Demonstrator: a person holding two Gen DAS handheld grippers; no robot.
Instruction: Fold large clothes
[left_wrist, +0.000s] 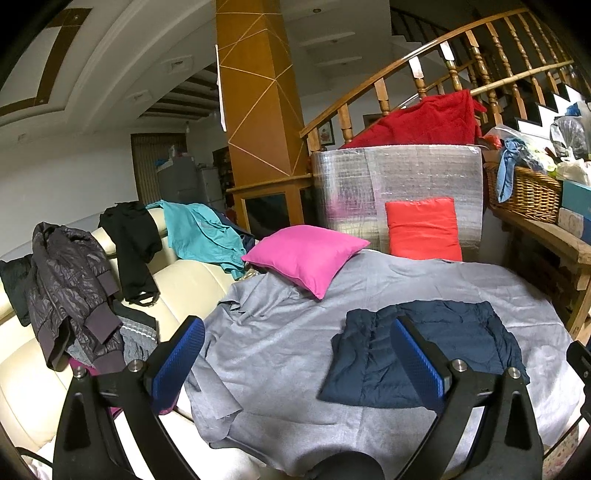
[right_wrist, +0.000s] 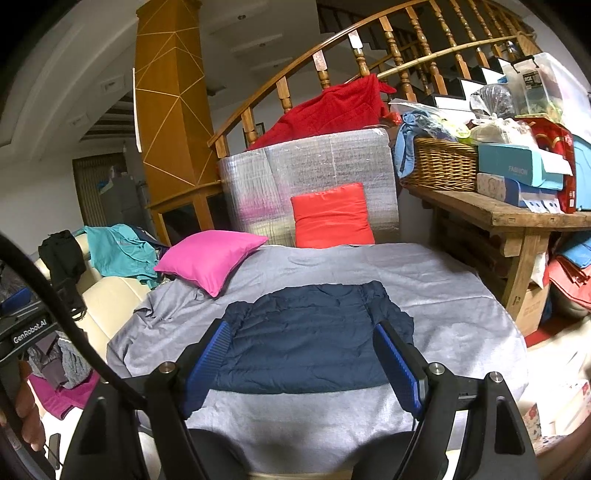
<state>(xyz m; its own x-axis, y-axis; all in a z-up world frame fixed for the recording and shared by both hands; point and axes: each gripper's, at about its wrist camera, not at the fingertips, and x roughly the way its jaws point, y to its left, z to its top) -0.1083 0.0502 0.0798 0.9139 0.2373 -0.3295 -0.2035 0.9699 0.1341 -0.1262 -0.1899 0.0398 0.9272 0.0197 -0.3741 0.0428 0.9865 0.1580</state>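
1. Left gripper (left_wrist: 297, 341) is hovering over the grey sheet (left_wrist: 280, 343), pointing slightly down; jaws standing wide apart, nothing btwn the pads.
2. Right gripper (right_wrist: 301, 347) is hovering just above the near edge of the navy jacket (right_wrist: 314, 332), also tilted slightly down; jaws wide apart, pads not pressing on fabric.
3. Jacket is lying folded into a flat rectangle in the middle of the sheet, w/ a pink pillow (right_wrist: 210, 258) and a red pillow (right_wrist: 332, 216) sitting behind it.
4. Wicker basket (right_wrist: 439, 166) is sitting on the wood bench (right_wrist: 498, 214), holding a blue cloth (right_wrist: 410, 136) (draped over its rim) & plastic bags (right_wrist: 495, 110).
5. Other clothes (left_wrist: 74, 280) are hanging over the cream sofa (left_wrist: 192, 284).
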